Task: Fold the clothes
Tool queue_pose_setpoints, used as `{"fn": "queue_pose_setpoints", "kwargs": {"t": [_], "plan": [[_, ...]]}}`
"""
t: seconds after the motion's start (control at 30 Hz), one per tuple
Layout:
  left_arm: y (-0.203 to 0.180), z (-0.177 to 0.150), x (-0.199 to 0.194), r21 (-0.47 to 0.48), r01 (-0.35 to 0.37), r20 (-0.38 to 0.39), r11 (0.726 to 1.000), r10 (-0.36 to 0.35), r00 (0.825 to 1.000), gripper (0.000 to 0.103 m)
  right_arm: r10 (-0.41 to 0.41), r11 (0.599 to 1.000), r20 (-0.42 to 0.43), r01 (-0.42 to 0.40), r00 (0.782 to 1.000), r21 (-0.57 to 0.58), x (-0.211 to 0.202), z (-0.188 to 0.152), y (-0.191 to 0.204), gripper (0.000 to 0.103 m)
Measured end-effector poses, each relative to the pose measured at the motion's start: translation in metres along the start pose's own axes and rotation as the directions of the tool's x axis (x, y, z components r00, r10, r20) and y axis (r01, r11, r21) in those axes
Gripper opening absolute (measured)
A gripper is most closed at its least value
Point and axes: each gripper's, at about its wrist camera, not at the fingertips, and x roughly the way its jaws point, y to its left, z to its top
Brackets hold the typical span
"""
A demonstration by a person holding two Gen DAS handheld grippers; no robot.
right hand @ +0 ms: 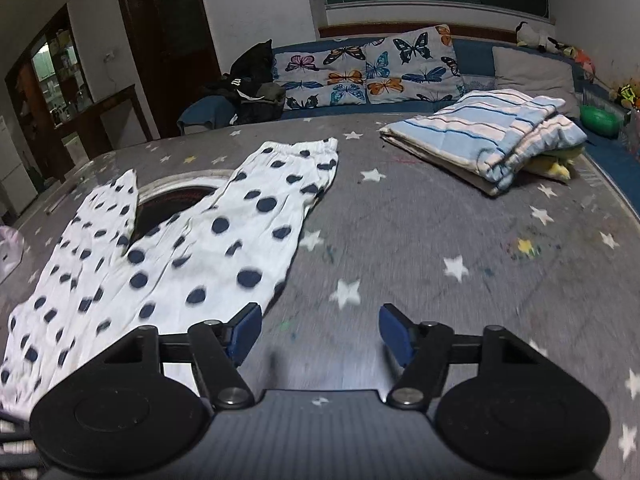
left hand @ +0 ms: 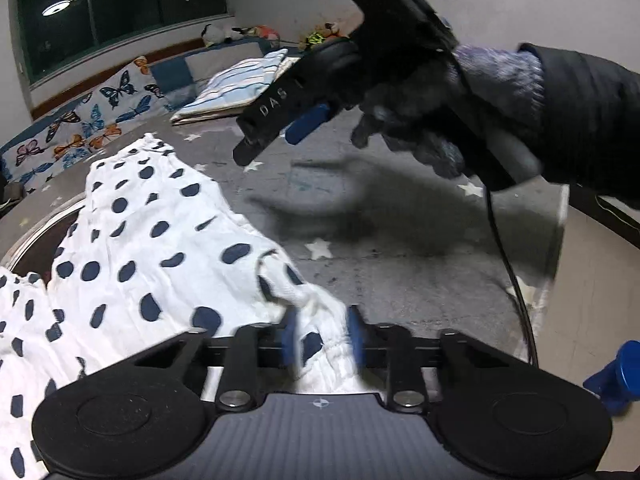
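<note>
polka-dot pants (right hand: 192,240) lie flat on the star-print desk (right hand: 420,232). left hand-held gripper (left hand: 322,334) pinched on a bunched hem, right hand-held gripper (right hand: 320,334) wide, empty. thin, limp, light fabric; best gripped at hems or waistband.

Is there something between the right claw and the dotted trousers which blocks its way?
No. The right claw stands open over bare star-patterned cover; the dotted trousers lie just beside it, with nothing visible between. The left claw already pinches them.
</note>
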Motion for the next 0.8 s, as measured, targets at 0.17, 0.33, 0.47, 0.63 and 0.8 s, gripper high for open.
{"fn": "queue_pose_setpoints", "kwargs": {"t": [0.17, 0.33, 0.47, 0.63, 0.8], "plan": [[0.035, 0.002, -0.007, -0.154, 0.12, 0.001, 0.981, -0.121, 0.993, 0.01, 0.003, 1.0, 0.005, -0.003, 1.0, 0.011, 0.03, 0.03, -0.008, 0.053], [0.056, 0.0, -0.017, -0.228, 0.193, 0.033, 0.954, -0.191, 0.981, 0.01, 0.026, 1.0, -0.006, -0.026, 1.0, 0.018, 0.075, 0.067, -0.013, 0.048], [0.071, 0.001, -0.02, -0.283, 0.227, 0.051, 0.932, -0.222, 0.974, 0.01, 0.039, 0.999, -0.009, -0.039, 0.999, 0.024, 0.12, 0.099, -0.017, 0.045], [0.084, 0.001, -0.02, -0.339, 0.248, 0.075, 0.908, -0.236, 0.969, 0.01, 0.046, 0.999, -0.013, -0.045, 0.999, 0.02, 0.165, 0.128, -0.019, 0.045], [0.092, -0.003, -0.021, -0.376, 0.25, 0.084, 0.892, -0.236, 0.968, 0.01, 0.037, 0.999, -0.02, -0.037, 0.999, -0.001, 0.196, 0.142, -0.017, 0.043]]}}
